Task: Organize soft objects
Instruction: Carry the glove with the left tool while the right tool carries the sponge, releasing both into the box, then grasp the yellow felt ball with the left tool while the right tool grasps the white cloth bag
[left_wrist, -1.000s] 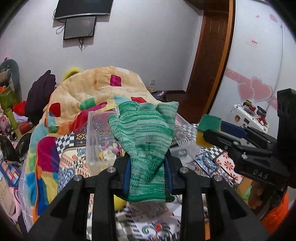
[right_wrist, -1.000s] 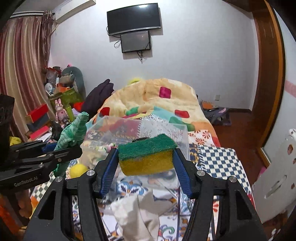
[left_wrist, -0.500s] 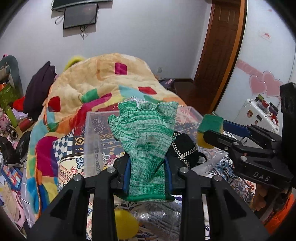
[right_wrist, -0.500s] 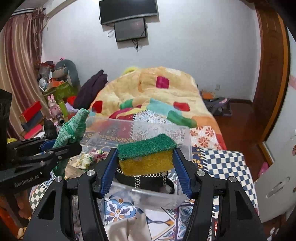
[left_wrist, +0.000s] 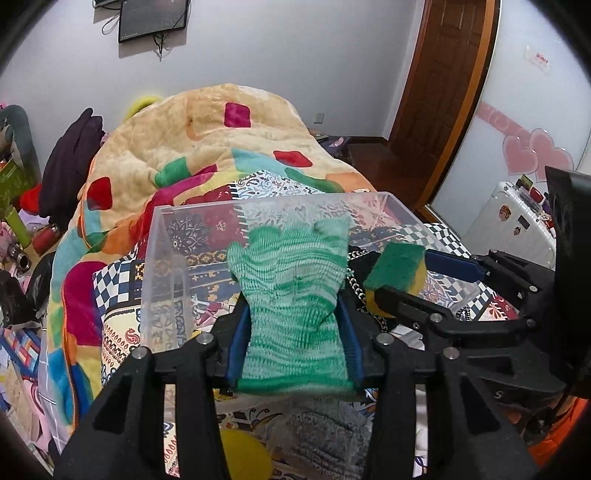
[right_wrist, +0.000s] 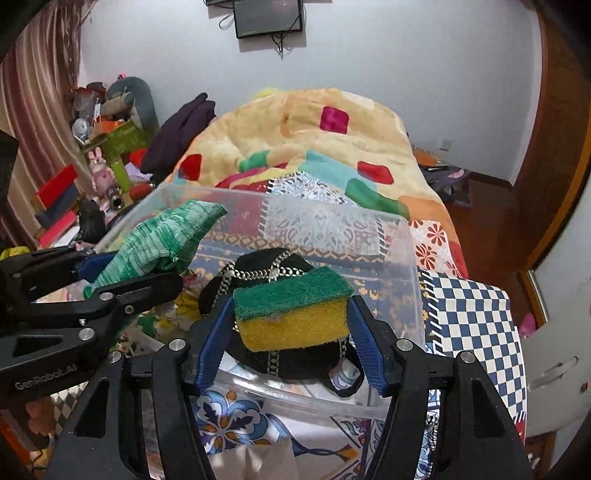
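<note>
Inside clear plastic bin (right_wrist: 412, 258), black chain-trimmed bag (right_wrist: 266, 266) on floral fabric (right_wrist: 184, 295)

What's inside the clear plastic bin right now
Inside the clear bin lies a black chain-strapped bag. The held sponge covers part of it; the bin's left floor is partly hidden.

Right gripper (right_wrist: 291, 325): blue pads closed on a sponge (right_wrist: 291, 308), green scouring side up, yellow below.
Left gripper (right_wrist: 122, 275): enters from the left, clamped on a green knit glove (right_wrist: 162, 240).
Clear plastic bin (right_wrist: 413, 295): both held items over it.
Bin contents: black bag with a silver chain (right_wrist: 273, 271).
Bin support: patterned bedcover (right_wrist: 472, 317).
Background: orange blanket (right_wrist: 295, 125), wall monitor (right_wrist: 267, 16).
</note>
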